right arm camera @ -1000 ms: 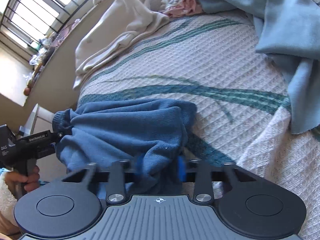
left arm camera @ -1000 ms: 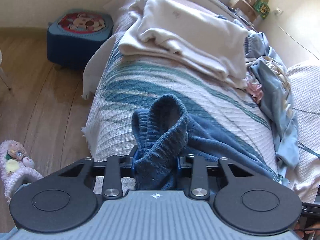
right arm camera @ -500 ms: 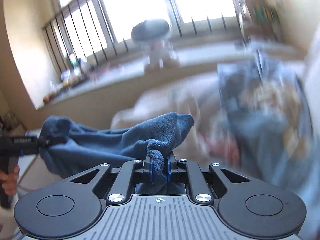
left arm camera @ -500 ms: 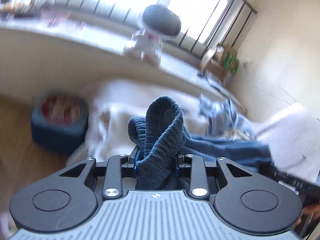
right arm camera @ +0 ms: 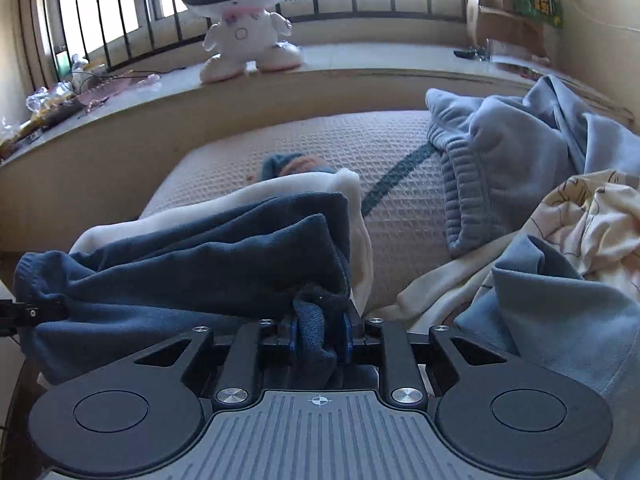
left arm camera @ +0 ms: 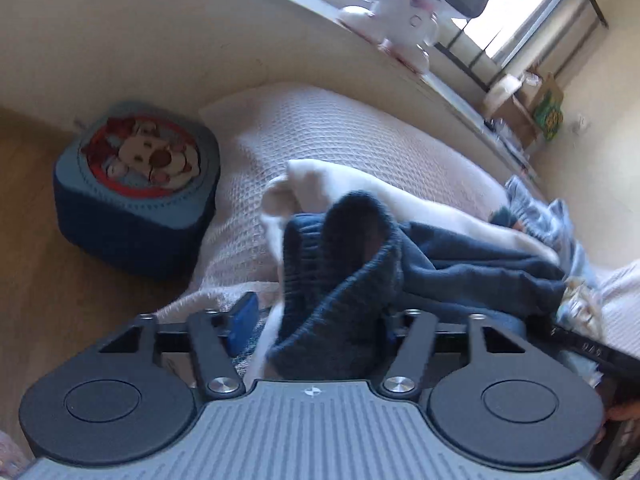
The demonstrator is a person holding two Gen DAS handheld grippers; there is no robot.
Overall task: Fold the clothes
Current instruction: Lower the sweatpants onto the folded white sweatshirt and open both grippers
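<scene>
**Fingers loosen on the blue garment**

Left fingers [left arm camera: 245, 322] are opening, wide of the dark blue garment [left arm camera: 344, 272] they pinched a second ago. Right fingers [right arm camera: 349, 334] are opening too, cloth still between them. The garment now lies on the cream clothes [right arm camera: 256, 196] at the bed's [left arm camera: 344, 128] head, below the windowsill [right arm camera: 360, 60].

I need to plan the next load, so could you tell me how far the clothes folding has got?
Done: the cream garment lies folded on the bed. In hand: the dark blue garment sits on it, both jaws opening, left gripper already loose, right gripper with fabric between its jaws. Left: the light blue clothes and patterned piece lie crumpled.
</scene>
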